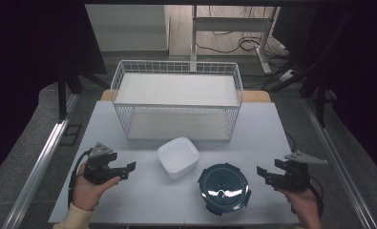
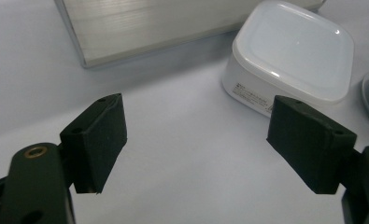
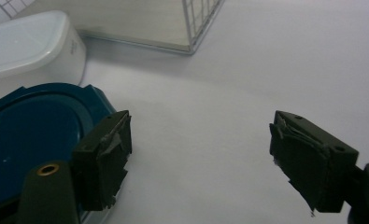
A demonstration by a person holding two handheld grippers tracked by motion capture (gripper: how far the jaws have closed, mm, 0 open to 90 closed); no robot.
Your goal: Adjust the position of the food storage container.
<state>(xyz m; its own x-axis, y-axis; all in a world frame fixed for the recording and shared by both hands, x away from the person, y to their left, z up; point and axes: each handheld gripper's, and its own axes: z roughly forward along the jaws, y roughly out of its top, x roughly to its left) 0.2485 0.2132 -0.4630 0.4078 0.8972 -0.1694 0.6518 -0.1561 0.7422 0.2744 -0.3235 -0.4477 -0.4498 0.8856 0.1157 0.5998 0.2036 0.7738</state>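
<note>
A white square lidded container [image 1: 178, 156] sits mid-table, just in front of the wire basket [image 1: 176, 100]. To its right and nearer me lies a dark blue round lidded container [image 1: 224, 188]. My left gripper [image 1: 127, 170] is held at the left of the table, pointing right toward the white container [image 2: 289, 56], jaws open and empty. At the right my right gripper [image 1: 264, 174] points left toward the blue container [image 3: 32, 135], jaws open with nothing between them. Its left pad [image 3: 105, 158] shows in front of the blue lid's edge.
The white wire basket with two shelf levels stands at the back centre of the grey tabletop [image 1: 143, 195]. Its lower shelf edge [image 2: 140, 28] shows close in the left gripper view. Metal rails [image 1: 43, 162] flank the table. A table frame and cables lie on the floor beyond.
</note>
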